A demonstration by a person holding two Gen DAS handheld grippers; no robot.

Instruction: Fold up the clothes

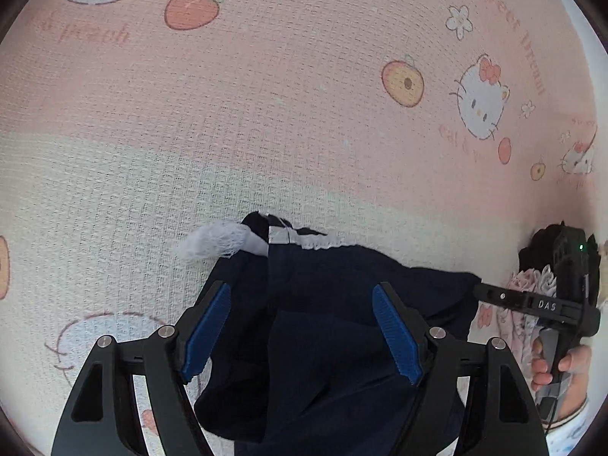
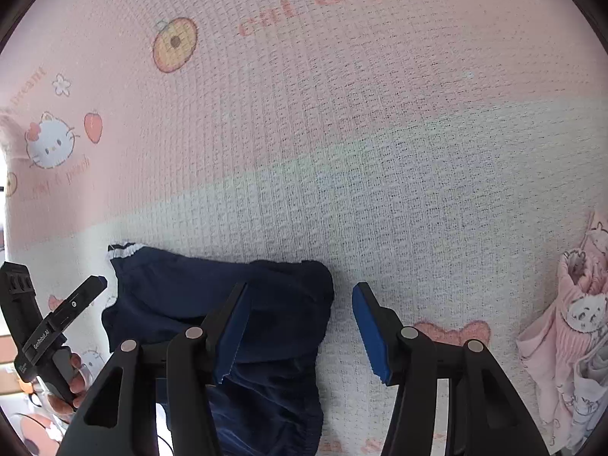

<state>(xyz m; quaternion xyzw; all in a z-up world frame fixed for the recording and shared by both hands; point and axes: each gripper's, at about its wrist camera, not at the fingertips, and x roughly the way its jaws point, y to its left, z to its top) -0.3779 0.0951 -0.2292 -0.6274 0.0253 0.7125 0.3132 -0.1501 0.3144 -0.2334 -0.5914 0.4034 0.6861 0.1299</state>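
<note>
Navy shorts (image 1: 342, 323) lie crumpled on a cartoon-print blanket (image 1: 266, 114), white-trimmed waistband away from both cameras; left claw (image 1: 302, 332) and right claw (image 2: 300, 332) hover spread apart, gripping nothing.

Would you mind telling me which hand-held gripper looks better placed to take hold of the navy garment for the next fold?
Probably the left hand-held gripper: its open jaws stand right over the navy garment. The right hand-held gripper, also open, stands at the garment's edge, with one finger over the blanket.
</note>
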